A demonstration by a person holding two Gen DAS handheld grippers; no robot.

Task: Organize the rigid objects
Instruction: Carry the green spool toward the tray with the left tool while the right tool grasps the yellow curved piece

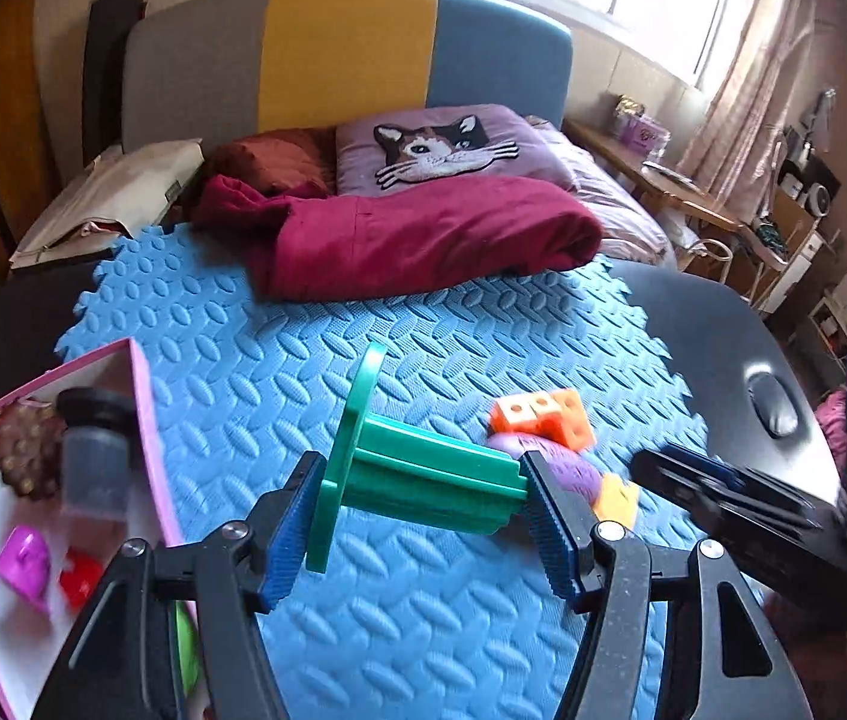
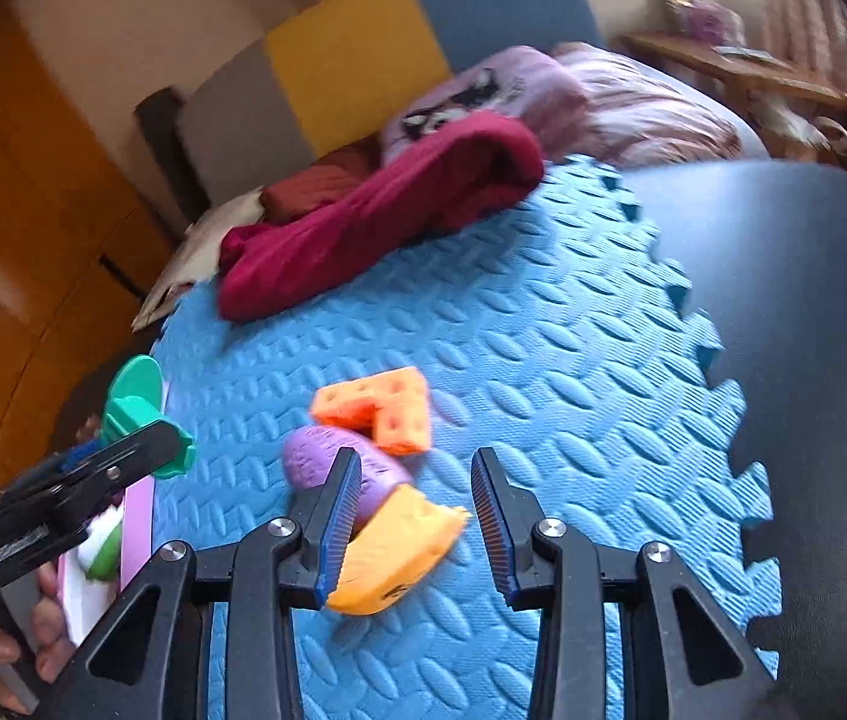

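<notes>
A: Why does the left gripper [image 1: 420, 516] carry the green spool [image 1: 417, 468] lengthwise?

B: Its jaws clamp the two ends, the flange against one pad and the shaft tip against the other, so the piece cannot roll. It hangs above the blue foam mat [image 1: 423, 336], just beside the pink box [image 1: 141, 414], which already holds small toys and is probably where it goes.

A: And the right gripper [image 2: 417, 519]?

B: Its jaws stand open over the yellow cheese wedge [image 2: 399, 546], gripping nothing. The wedge touches the purple toy [image 2: 327, 462], with the orange block [image 2: 387, 408] just behind on the mat. That cluster looks like what remains to sort.
</notes>
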